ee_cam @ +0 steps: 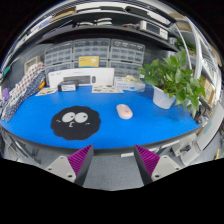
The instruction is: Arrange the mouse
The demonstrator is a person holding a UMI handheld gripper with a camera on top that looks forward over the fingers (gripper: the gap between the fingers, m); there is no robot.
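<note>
A white mouse (124, 111) lies on the blue table cover (110, 125), to the right of a round black mouse mat (75, 122) with white cartoon eyes. The mouse is off the mat, a short gap between them. My gripper (112, 160) is held back from the table's front edge, well short of both. Its fingers stand wide apart with nothing between them; the purple pads (82, 160) show at either side, over grey floor.
A potted green plant (172, 80) in a white pot stands at the table's right. A white device (78, 79) and small boxes sit along the back edge under shelves of drawers (90, 52). Cluttered items (20, 85) line the left side.
</note>
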